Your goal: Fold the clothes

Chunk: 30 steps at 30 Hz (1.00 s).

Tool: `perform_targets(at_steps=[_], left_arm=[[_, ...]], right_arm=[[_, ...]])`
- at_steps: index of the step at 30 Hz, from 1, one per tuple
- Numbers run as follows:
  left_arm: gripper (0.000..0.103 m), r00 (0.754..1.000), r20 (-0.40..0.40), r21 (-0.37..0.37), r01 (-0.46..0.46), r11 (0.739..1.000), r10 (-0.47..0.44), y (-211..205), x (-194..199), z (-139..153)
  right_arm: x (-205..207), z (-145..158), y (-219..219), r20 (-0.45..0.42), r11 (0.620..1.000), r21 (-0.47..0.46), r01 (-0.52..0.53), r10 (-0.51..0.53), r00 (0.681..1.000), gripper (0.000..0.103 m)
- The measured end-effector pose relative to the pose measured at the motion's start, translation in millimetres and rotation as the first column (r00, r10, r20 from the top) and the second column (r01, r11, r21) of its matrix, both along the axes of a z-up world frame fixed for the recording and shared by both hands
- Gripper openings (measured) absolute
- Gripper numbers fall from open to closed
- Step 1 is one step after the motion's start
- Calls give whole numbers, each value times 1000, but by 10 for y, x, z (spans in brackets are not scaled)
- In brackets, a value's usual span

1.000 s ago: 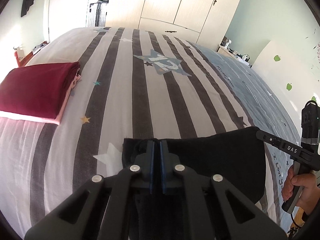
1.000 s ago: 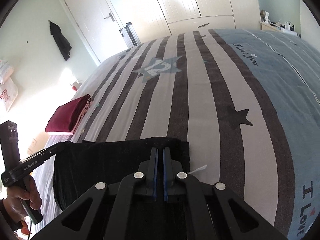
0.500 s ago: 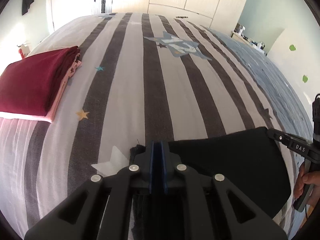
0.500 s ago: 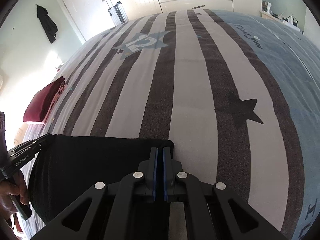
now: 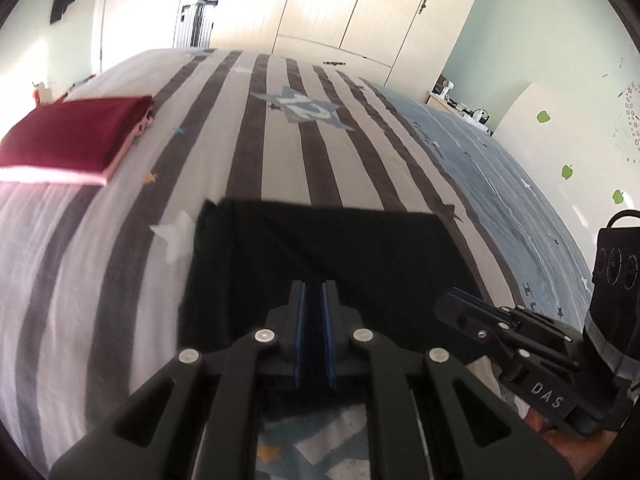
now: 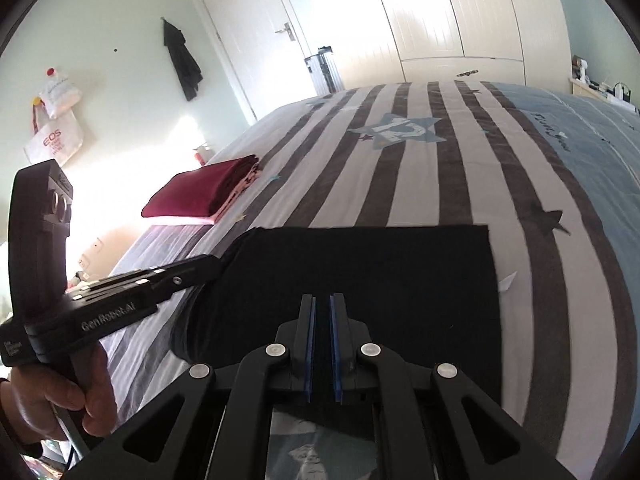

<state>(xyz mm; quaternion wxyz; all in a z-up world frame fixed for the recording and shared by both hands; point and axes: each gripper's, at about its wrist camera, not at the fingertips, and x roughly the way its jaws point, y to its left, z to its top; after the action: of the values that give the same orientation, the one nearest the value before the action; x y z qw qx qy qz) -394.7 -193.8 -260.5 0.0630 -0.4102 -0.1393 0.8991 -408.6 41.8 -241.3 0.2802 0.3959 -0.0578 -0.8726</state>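
Observation:
A black garment (image 5: 320, 248) lies flat on the striped bed as a folded rectangle, also in the right wrist view (image 6: 360, 264). My left gripper (image 5: 315, 284) hovers over its near edge, jaws slightly apart with nothing between them. My right gripper (image 6: 322, 298) is likewise open, a narrow gap showing between its blue pads (image 6: 310, 344), and it holds nothing. The right gripper (image 5: 452, 304) shows beside the garment's right edge, and the left gripper (image 6: 212, 264) shows by its left corner.
A folded dark red garment (image 5: 68, 136) rests on a pink one at the bed's left side (image 6: 200, 196). The striped bedcover (image 5: 248, 152) stretches far ahead toward white wardrobes. A pale blue printed cloth (image 5: 312, 440) shows beneath the grippers. A hand (image 6: 52, 396) holds the left gripper.
Both grippers let go of the black garment's far edge and drew back toward me. The garment now lies flat, and both pairs of jaws have opened slightly.

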Motion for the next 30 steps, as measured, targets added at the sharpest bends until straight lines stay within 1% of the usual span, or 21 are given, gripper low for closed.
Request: perform_targets(at_steps=[1,3,5,7,8,10,12,15,17,18,19,20,21,23,26,28,30], left_arm=[[6,1000,14,5,-3,1000,3,39,36,-79],[6,1000,18,-53,-2,999,3,136,91,-232],[6,999,41,-74,-7,997,10,181,102,-380],[6,999,39,-81,-24,996,27,192,114,-469],[6,999,40,-81,-24,996,27,188,112,-445],[6,999,42,-80,-24,997,28,178,112,-392],[6,999,33,-51,-31,998,33,128,178,-268],[6,1000,21,-79,-20,997,21,64,291,-210],[6,999,47,-102,-21,995,26,-9,354,-286],[4,998,53,-97,-16,995,21,-36,356,-342],[2,998,60,-91,-11,996,17,-63,357,-397],[2,998,65,-88,-6,996,12,-85,356,-443],[2,998,66,-98,-2,995,8,-75,334,-426],[2,998,65,-119,4,993,4,-60,294,-388],[2,999,13,-143,-50,988,52,-147,312,-261],[2,999,19,-136,-46,990,49,-191,282,-314],[2,999,24,-130,-41,991,45,-235,253,-367]], right_arm=[[41,-79,-21,13,1000,1,5,-5,1000,8],[99,-244,-61,38,1000,9,16,-16,999,8],[65,-431,-91,56,999,52,12,-15,998,8],[52,-552,-90,52,998,62,7,-10,999,8],[56,-585,-90,49,998,68,3,-7,999,7],[66,-543,-85,39,997,82,0,-4,999,7],[88,-460,-40,28,996,88,20,-22,999,7],[158,-382,125,5,993,99,63,-64,998,7],[185,-415,238,8,990,115,85,-86,996,7],[184,-475,302,22,989,117,93,-96,995,7],[178,-537,353,32,989,114,95,-99,995,4],[168,-602,386,40,990,107,90,-95,995,3],[154,-631,397,42,991,108,85,-90,995,3],[119,-596,365,34,989,131,75,-80,996,3],[100,-489,411,9,984,146,97,-99,995,3],[75,-479,524,8,982,138,130,-133,991,3],[27,-571,607,31,982,122,143,-148,988,0]])
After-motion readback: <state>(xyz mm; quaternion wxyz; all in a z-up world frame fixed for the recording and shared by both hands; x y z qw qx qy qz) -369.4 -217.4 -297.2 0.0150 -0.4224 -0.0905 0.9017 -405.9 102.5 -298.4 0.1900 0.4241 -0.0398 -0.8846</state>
